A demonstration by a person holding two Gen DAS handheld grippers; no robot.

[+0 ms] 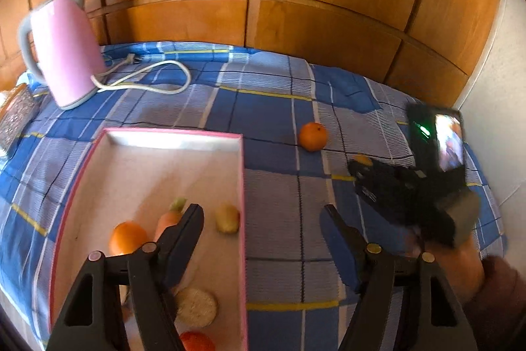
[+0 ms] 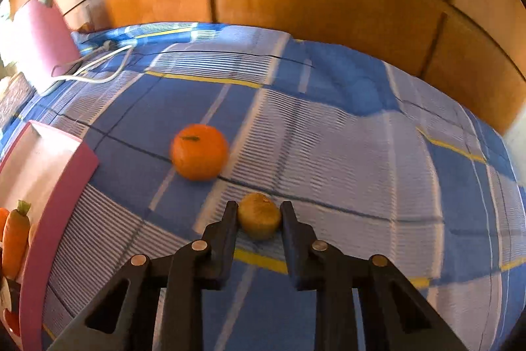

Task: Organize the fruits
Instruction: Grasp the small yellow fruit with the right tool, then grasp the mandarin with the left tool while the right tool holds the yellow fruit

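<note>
Right hand-held gripper (image 2: 259, 213) clamping brownish fruit (image 2: 259, 215), stem end up

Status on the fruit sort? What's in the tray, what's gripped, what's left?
Done: the pink tray holds an orange, carrot and a yellowish fruit. In hand: the right gripper is shut on a small yellow-brown fruit. Left: one orange on the cloth. The left gripper is open, empty.

A box (image 1: 244, 186) is sitting on the cloth (image 1: 279, 94), holding a carrot (image 1: 167, 219) and 1 orange (image 1: 128, 237). Another orange (image 1: 313, 136) is lying right of it; a kettle (image 1: 65, 48) is standing behind.
</note>
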